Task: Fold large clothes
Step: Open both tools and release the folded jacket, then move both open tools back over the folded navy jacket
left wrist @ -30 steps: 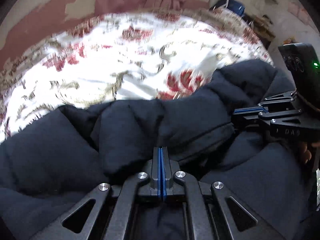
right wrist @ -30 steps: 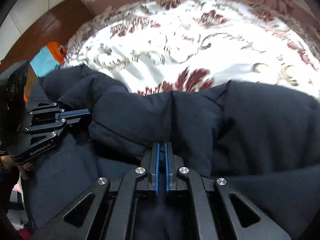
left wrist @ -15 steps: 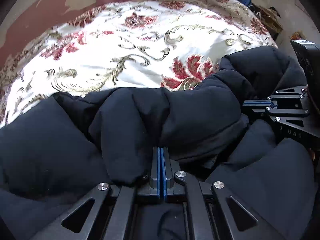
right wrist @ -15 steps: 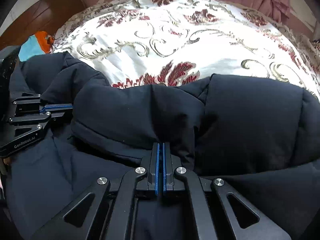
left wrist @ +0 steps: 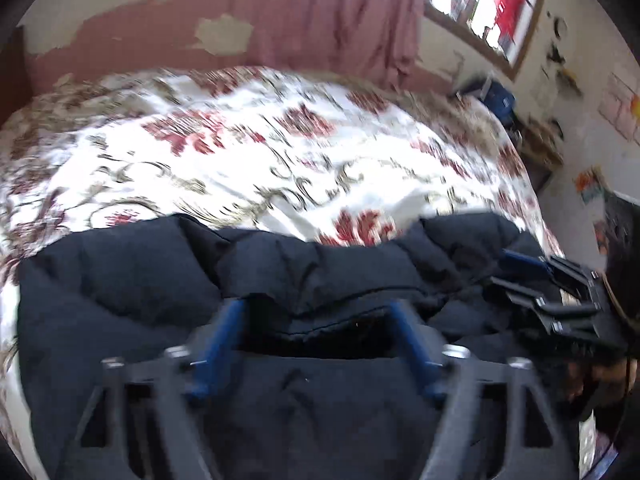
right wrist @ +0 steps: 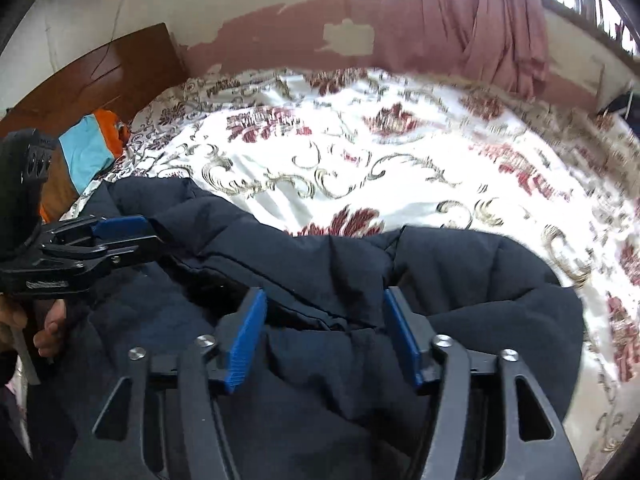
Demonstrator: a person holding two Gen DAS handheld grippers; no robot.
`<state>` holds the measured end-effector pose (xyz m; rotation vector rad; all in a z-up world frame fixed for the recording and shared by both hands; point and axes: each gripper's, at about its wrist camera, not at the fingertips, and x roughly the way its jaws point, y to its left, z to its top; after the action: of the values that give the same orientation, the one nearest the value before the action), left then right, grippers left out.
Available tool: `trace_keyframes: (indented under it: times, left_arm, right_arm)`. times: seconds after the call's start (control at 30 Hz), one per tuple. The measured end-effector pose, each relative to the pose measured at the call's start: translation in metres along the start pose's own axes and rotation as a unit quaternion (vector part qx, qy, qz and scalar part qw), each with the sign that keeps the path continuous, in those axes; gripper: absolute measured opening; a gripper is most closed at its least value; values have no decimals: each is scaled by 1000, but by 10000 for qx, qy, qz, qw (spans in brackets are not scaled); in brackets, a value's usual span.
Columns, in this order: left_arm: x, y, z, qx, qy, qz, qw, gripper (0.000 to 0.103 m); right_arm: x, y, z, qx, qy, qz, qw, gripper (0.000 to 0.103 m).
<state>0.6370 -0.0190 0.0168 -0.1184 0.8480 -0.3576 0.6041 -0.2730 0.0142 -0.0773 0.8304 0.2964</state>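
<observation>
A dark navy puffer jacket lies bunched on the floral bedspread, folded over on itself along the near edge. My left gripper is open, its blue pads spread wide just above the jacket's folded edge, holding nothing. My right gripper is also open over the same jacket, its pads apart on either side of a fold. Each gripper shows in the other's view: the right one at the right edge, the left one at the left edge.
The bedspread stretches away beyond the jacket. A wooden headboard and an orange, blue and brown folded cloth sit at the far left. A pink curtain hangs on the back wall, with clutter by the window.
Both grippers were shut on the jacket's fold and have opened, letting it drop onto the bed. Both have lifted and tilted up, so more wall shows.
</observation>
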Motion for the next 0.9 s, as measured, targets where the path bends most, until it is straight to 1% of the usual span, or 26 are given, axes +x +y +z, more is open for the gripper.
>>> trace_keyframes:
  times: [0.07,0.1,0.17,0.2,0.23,0.3,0.37,0.5,0.57,0.67,0.83,0.9]
  left_arm:
    - [-12,-1,0,-70,-174,43,9998,81]
    - [-17,-2,-1,-105,-211,101,9997,81]
    - [-30,-4,-2,-138,-333,297,9989,82]
    - [-36,-6,-4,-129,-404,396,9983,83]
    - [-45,-9,-6,-93,-511,506,9974,85]
    - [-61,-14,-11,-14,-714,606,9956,87]
    - [-77,-20,-17,67,-854,700,9939,93]
    - [-110,-31,-30,127,-1124,711,9910,97]
    - [-125,-36,-38,121,-1257,722,9894,102]
    - [-145,-42,-50,139,-1415,830,9863,103]
    - [-177,-52,-75,197,-1683,892,9815,103]
    - [-190,-58,-88,256,-1866,1085,9761,103]
  right_arm:
    - [-13,4,-2,-32,-154,-80,9998,67]
    - [-20,5,-4,-47,-239,-143,9996,70]
    - [-34,7,-7,-31,-367,-129,9992,76]
    - [-42,7,-10,35,-450,-83,9989,78]
    - [-48,8,-11,90,-491,-50,9987,81]
    - [-62,8,-17,204,-590,-19,9980,86]
    - [-78,10,-24,279,-723,-6,9970,91]
    - [-110,19,-38,320,-998,-77,9945,97]
    - [-122,25,-44,305,-1089,-71,9936,101]
    - [-141,32,-53,275,-1221,41,9921,101]
    - [-169,40,-71,316,-1501,24,9882,101]
    - [-179,45,-80,306,-1599,1,9867,101]
